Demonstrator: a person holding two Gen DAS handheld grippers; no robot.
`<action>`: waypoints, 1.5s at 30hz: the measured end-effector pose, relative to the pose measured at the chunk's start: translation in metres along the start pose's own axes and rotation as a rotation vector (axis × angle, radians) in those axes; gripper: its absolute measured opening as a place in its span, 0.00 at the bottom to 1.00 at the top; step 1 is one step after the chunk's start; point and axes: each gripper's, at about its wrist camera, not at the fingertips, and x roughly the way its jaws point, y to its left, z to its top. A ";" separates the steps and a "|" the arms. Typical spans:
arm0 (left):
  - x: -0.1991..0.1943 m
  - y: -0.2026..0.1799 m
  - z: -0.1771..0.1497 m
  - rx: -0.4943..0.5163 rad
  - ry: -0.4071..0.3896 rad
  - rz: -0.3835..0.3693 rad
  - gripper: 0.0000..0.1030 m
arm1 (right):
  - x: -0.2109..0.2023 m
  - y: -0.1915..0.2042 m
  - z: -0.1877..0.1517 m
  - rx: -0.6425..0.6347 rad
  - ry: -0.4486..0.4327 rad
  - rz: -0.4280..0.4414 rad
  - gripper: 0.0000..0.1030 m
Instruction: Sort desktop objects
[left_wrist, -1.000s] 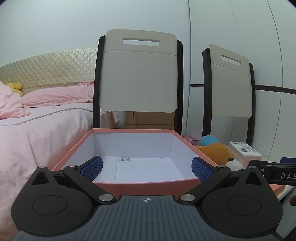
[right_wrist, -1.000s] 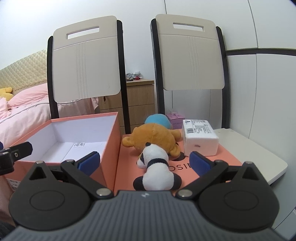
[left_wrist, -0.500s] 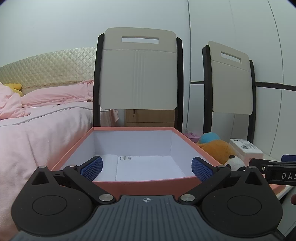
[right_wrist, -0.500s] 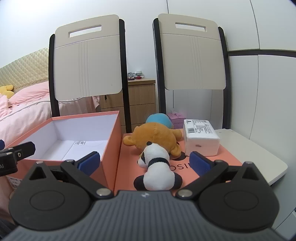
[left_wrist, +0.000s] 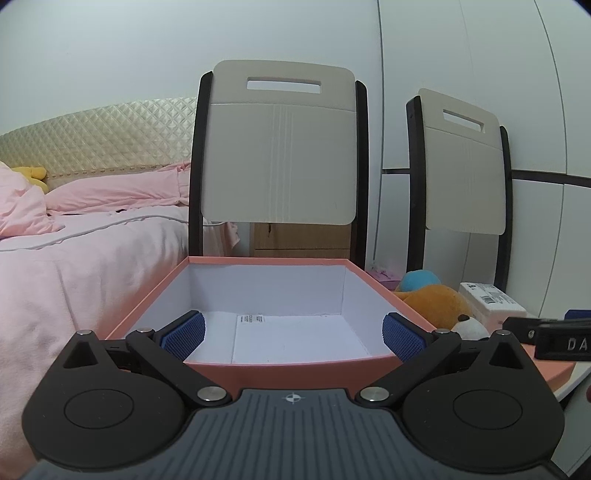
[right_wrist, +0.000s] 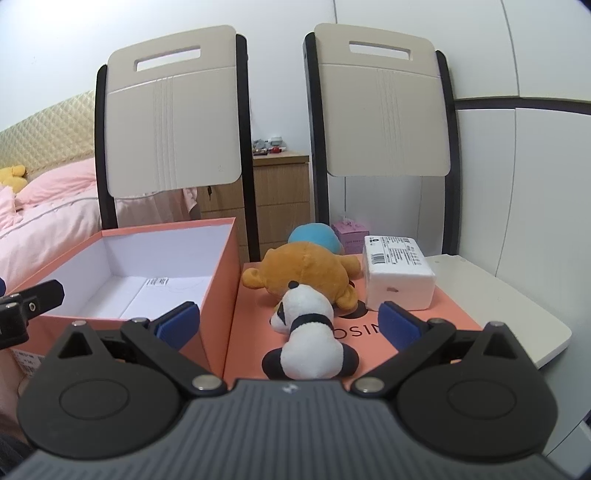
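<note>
My right gripper (right_wrist: 286, 325) is spread wide with nothing between its blue pads (right_wrist: 177, 325), and the panda plush (right_wrist: 308, 332) lies straight ahead of it, framed in the gap and nearer to this hand than to the other. Its long axis runs near to far, almost along my fingers: black feet toward me, head with the black eye patch away and turned a little left. So I judge a straight push forward and a squeeze across the white belly would take it. It looks soft and rounded, white with a black band over the shoulders. Just beyond, touching its head, the orange-brown bear plush (right_wrist: 310, 269) lies crosswise, and a blue plush (right_wrist: 314, 238) sits behind that. To the right of the bear stands a white labelled box (right_wrist: 397, 277). All of these rest on a flat salmon lid (right_wrist: 251, 332) on the white table (right_wrist: 517, 314). My left gripper (left_wrist: 291, 332) is also spread and empty, hanging at the near rim of the open salmon box (left_wrist: 258, 363), which stands just left of the lid and holds only a white sheet with a small label. From that side the toys lie off to the right, so I'd leave the panda to the right hand and carry it left into the box.
</note>
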 end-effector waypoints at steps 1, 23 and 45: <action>-0.001 0.000 0.000 -0.001 -0.005 0.000 1.00 | -0.001 -0.002 0.002 -0.002 -0.003 -0.002 1.00; -0.009 -0.044 -0.020 0.041 -0.083 -0.008 1.00 | 0.011 -0.039 0.025 -0.027 0.012 0.039 1.00; 0.015 -0.153 -0.057 0.048 -0.001 -0.145 1.00 | -0.029 -0.111 0.008 0.086 0.033 0.012 1.00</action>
